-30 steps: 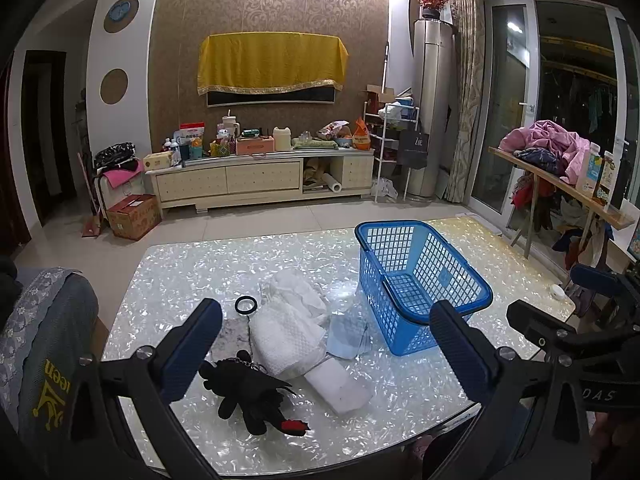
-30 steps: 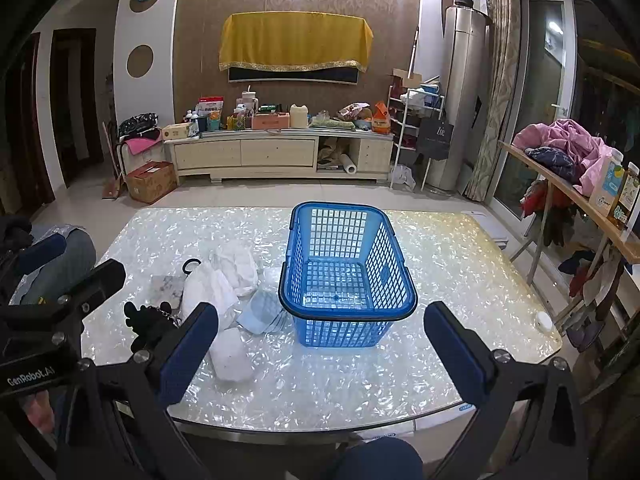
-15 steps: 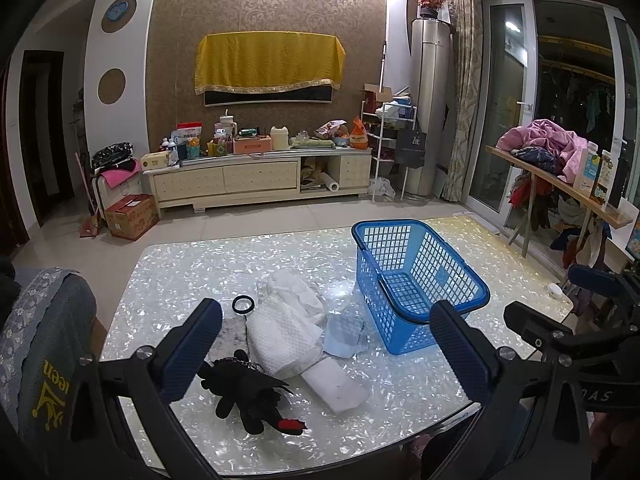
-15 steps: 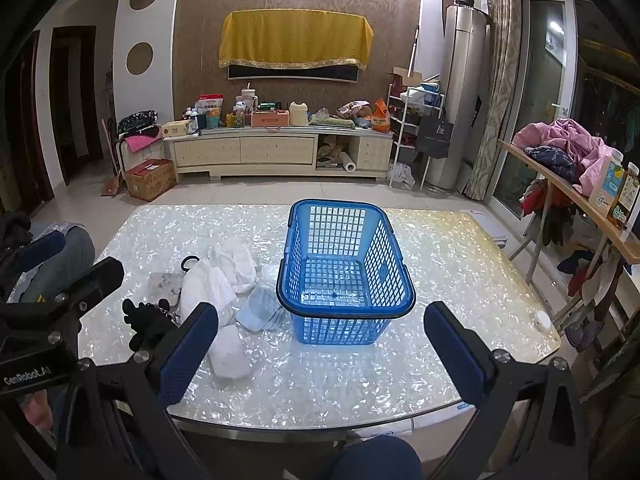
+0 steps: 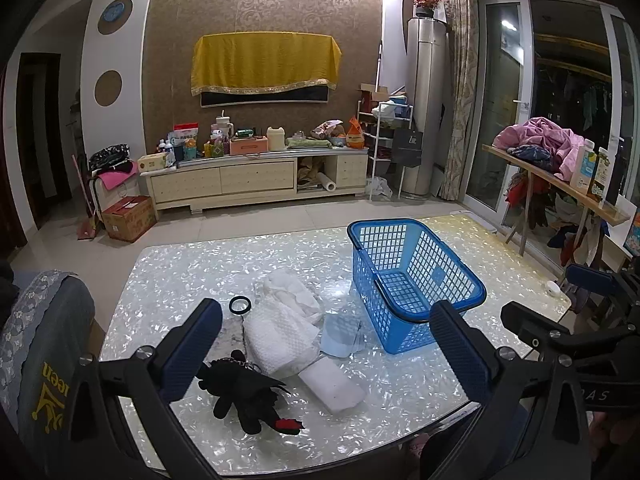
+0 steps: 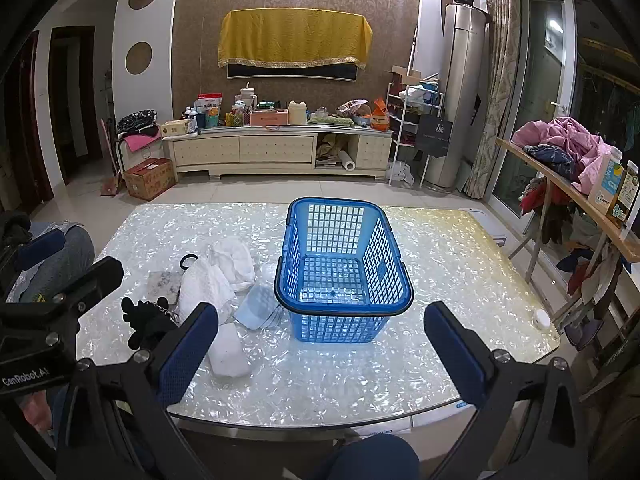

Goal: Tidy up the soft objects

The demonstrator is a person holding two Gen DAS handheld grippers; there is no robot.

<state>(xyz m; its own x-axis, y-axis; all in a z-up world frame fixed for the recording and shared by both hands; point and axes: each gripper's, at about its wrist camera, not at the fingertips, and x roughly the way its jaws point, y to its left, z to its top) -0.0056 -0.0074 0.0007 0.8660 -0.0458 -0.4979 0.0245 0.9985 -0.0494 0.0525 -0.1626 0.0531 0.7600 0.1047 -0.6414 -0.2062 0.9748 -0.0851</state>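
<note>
Soft things lie in a cluster on the pearly table (image 5: 180, 264) just left of the empty blue basket (image 6: 344, 264): a black plush toy (image 5: 248, 392), white towels (image 5: 280, 332), a pale blue cloth (image 5: 340, 336) against the basket's foot and a white pad (image 5: 332, 384). Both the left gripper (image 5: 324, 352) and right gripper (image 6: 320, 344) hover above the near edge, fingers spread wide and holding nothing.

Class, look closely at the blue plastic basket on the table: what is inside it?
Nothing: the blue plastic lattice basket shows only its bare grid floor. The near wall hides no visible item. The soft things, such as the black plush toy, lie outside on the pearly table.
</note>
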